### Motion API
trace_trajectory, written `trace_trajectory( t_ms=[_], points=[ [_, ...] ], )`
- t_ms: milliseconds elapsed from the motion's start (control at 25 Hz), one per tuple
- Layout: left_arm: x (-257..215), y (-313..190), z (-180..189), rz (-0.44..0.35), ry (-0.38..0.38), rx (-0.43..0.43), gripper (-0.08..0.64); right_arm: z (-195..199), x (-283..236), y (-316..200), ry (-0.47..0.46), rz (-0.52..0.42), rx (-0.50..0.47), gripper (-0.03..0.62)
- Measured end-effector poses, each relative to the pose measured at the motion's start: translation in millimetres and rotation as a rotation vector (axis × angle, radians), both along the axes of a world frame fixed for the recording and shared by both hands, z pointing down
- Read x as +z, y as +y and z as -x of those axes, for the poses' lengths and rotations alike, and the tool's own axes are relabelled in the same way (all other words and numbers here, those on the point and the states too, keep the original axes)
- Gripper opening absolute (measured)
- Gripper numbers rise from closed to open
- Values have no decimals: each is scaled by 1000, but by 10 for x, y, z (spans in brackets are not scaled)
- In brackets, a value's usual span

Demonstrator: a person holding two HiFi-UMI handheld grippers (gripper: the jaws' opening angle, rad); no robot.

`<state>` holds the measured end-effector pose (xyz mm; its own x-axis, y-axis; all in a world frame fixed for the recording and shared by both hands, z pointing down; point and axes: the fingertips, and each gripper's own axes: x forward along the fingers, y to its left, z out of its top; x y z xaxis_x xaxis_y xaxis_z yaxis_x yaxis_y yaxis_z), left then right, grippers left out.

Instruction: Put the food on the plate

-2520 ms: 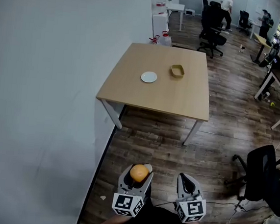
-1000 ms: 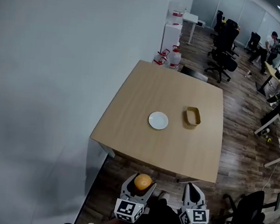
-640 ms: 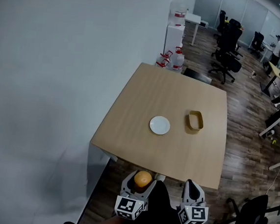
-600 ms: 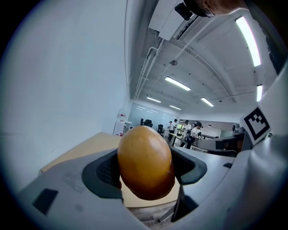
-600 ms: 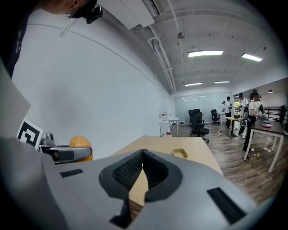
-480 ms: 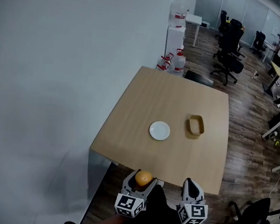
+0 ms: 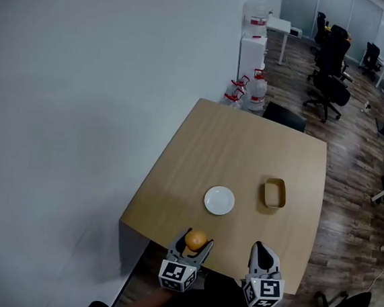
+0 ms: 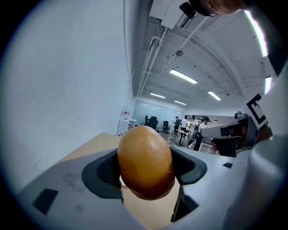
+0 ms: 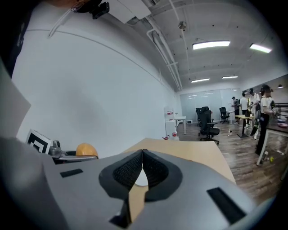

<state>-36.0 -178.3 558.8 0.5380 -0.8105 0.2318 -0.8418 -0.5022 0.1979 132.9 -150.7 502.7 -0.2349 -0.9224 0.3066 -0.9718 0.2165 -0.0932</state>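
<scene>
Food: orange food (image 8: pixel 145 166) clamped in our left hand-held gripper (image 7: pixel 196 244).
Other side: right hand-held gripper (image 9: pixel 141 167), jaws together, empty.
Head view: we see plate (image 7: pixel 219 201), tan tray (image 7: pixel 274 193) apart on tabletop (image 7: pixel 246 148).

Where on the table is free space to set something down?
Almost the whole table is bare: the far half beyond the plate and tan tray, and the strip between plate and wall-side edge. Tightest is the plate-tray gap.

A wooden table (image 7: pixel 198 163) bears a white plate (image 7: pixel 219 201) and a tan tray (image 7: pixel 274 193).
</scene>
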Motion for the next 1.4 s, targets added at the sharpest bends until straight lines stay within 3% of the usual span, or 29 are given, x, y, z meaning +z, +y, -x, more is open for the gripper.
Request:
trace_trajectory(
  t_ms=[280,480,640,800,1200,1400],
  points=[
    [374,-713,-216,30,-20,-9,319,-189,-35,-633,-48,-66,-33,60],
    [740,-1134,-301,76,-62,-10,319,-216,269,-917,-87,-2,-71,60],
    [1046,-1338,-410,94,-50,20,319,-199,496,-1038,-144,58,-101,60],
    [1359,-1458,-459,154,-72,42,319,-161,531,-1137,-149,66,-137,60],
    [1986,-1816,-524,264,-149,47,319,-412,742,-1266,-123,121,-106,60],
    [2244,-1926,-539,321,-107,44,319,-488,735,-1323,-130,149,-75,60]
  ],
)
